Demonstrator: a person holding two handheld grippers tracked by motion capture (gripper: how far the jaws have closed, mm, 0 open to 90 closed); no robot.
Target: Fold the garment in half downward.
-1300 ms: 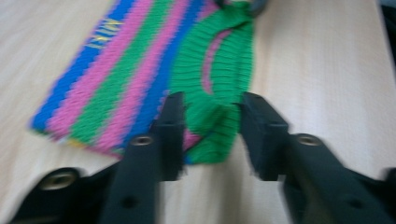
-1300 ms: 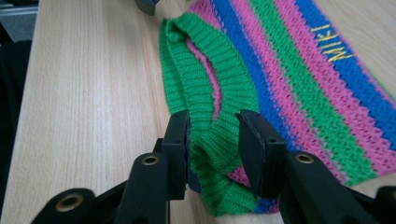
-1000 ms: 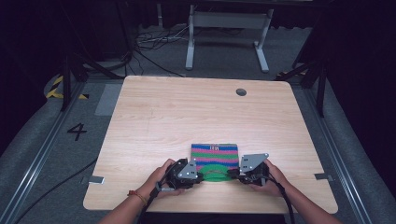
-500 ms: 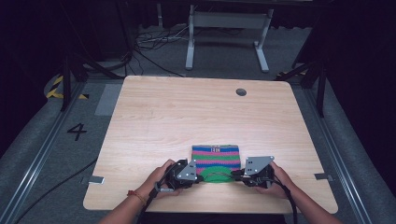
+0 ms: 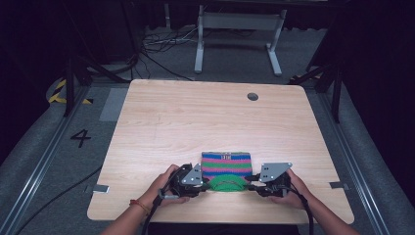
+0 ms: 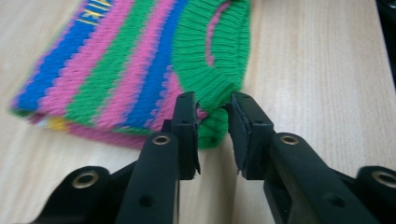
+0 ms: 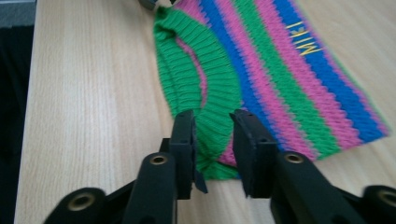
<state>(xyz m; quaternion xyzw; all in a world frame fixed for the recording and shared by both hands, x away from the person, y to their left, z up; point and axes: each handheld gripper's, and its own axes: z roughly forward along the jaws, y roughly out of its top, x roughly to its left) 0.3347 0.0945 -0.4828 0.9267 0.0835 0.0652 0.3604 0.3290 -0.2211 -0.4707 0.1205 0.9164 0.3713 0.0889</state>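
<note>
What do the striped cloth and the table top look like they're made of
The striped cloth looks like knitted yarn, possibly wool or acrylic: rows of stitches show in the pink, blue and green bands, and the green edge is ribbed. The table top looks like pale wood or wood-look laminate, matte, with fine straight grain lines.

so it's a folded knit garment with pink, blue and green stripes (image 5: 226, 164), lying flat near the front edge of the light wooden bench (image 5: 195, 122), green ribbed cuff (image 5: 225, 183) bunched up along its near side, tiny yellow lettering on a blue stripe
</note>
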